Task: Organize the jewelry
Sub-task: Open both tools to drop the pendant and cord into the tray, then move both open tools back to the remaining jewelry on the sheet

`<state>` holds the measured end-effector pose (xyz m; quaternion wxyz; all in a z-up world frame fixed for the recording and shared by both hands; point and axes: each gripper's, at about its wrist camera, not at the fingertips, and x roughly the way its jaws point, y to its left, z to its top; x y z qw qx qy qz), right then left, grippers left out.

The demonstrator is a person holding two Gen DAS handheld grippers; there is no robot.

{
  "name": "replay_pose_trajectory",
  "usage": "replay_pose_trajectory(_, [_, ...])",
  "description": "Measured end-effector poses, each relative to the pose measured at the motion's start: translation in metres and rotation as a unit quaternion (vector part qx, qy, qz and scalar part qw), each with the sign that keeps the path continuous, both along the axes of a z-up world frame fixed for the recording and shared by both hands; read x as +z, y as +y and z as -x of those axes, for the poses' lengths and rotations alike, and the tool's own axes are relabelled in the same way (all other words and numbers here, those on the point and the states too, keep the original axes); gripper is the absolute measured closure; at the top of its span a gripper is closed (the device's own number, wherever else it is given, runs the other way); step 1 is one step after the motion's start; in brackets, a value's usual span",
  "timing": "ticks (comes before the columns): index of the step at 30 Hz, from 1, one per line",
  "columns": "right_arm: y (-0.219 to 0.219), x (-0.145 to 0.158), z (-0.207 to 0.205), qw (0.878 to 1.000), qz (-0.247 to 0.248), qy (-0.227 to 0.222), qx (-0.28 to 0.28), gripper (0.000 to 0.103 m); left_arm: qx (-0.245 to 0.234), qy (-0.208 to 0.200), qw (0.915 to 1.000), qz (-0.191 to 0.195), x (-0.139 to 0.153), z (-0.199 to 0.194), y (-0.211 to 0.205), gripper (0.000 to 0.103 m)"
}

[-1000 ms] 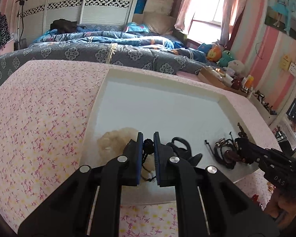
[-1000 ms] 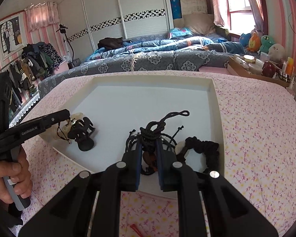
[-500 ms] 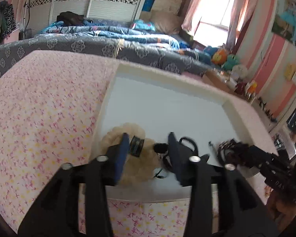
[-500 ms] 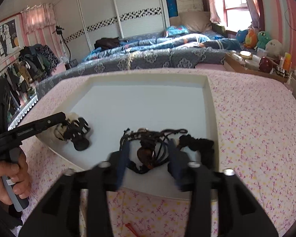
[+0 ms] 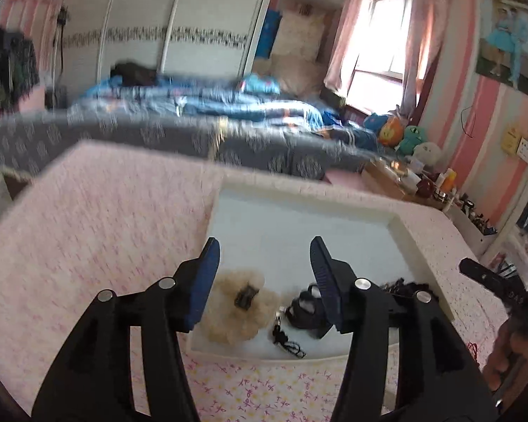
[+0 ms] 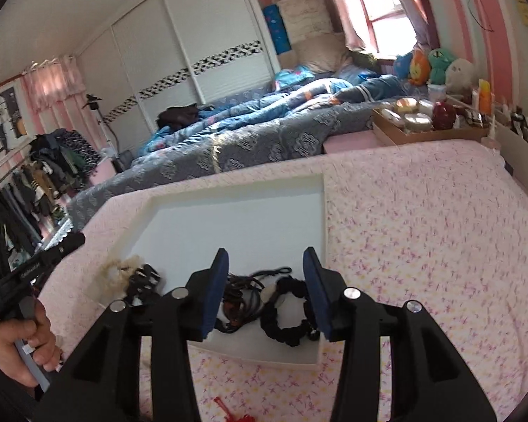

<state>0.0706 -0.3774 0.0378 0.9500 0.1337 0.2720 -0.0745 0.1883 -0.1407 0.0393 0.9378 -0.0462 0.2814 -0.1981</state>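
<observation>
A white tray [image 5: 301,191] lies on the pink floral cloth. In the left wrist view its near edge holds a cream fluffy hair tie [image 5: 241,307], a black hair claw [image 5: 304,313] and a small black cord charm [image 5: 285,336]. My left gripper [image 5: 264,251] is open and empty, raised above them. In the right wrist view the tray [image 6: 324,218] holds a tangled black cord necklace [image 6: 243,295] and a black scrunchie [image 6: 288,316]. My right gripper [image 6: 265,263] is open and empty above them.
A small red item [image 6: 228,409] lies on the cloth in front of the tray. A bed with blue bedding [image 6: 264,123] stands behind the table. A wooden tray of jars [image 6: 426,123] sits at the back right. The cloth [image 6: 422,228] spreads right of the tray.
Both grippers have opened, let go of the cord pieces they held, and pulled back and up from the tray. The jewelry now lies in the tray.
</observation>
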Motion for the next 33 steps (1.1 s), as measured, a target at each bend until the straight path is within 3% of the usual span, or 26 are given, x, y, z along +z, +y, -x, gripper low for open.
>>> replay_pose_trajectory(4, [0.002, 0.023, 0.022, 0.999, 0.026, -0.018, -0.011, 0.059, -0.003, -0.029, 0.9989, -0.036, 0.032, 0.026, 0.001, 0.049])
replay_pose_trajectory(6, [0.003, 0.028, 0.035, 0.999, 0.029, -0.018, -0.009, 0.059, 0.0, -0.053, 0.9966, -0.063, 0.044, 0.048, 0.013, 0.04])
replay_pose_trajectory(8, [0.004, 0.03, 0.056, 0.998, 0.056, -0.01, -0.011, 0.059, 0.013, -0.073, 0.993, -0.091, 0.046, 0.073, 0.034, 0.039])
replay_pose_trajectory(12, [-0.007, 0.02, 0.11, 0.996, 0.083, 0.009, -0.039, 0.059, 0.048, -0.053, 0.9912, -0.111, 0.03, 0.102, 0.092, 0.038])
replay_pose_trajectory(15, [-0.031, 0.003, 0.154, 0.993, 0.08, 0.032, -0.085, 0.059, 0.056, -0.023, 0.9917, -0.113, 0.008, 0.118, 0.13, 0.038])
replay_pose_trajectory(18, [-0.042, -0.011, 0.172, 0.992, 0.063, 0.052, -0.1, 0.059, 0.055, -0.01, 0.9899, -0.13, -0.015, 0.132, 0.146, 0.038])
replay_pose_trajectory(26, [-0.008, -0.048, 0.165, 0.993, 0.056, 0.085, -0.064, 0.059, 0.043, 0.042, 0.9905, -0.123, -0.061, 0.133, 0.148, 0.038])
replay_pose_trajectory(33, [0.028, -0.06, 0.14, 0.994, 0.06, 0.09, -0.032, 0.059, 0.032, 0.066, 0.9874, -0.14, -0.07, 0.122, 0.127, 0.038])
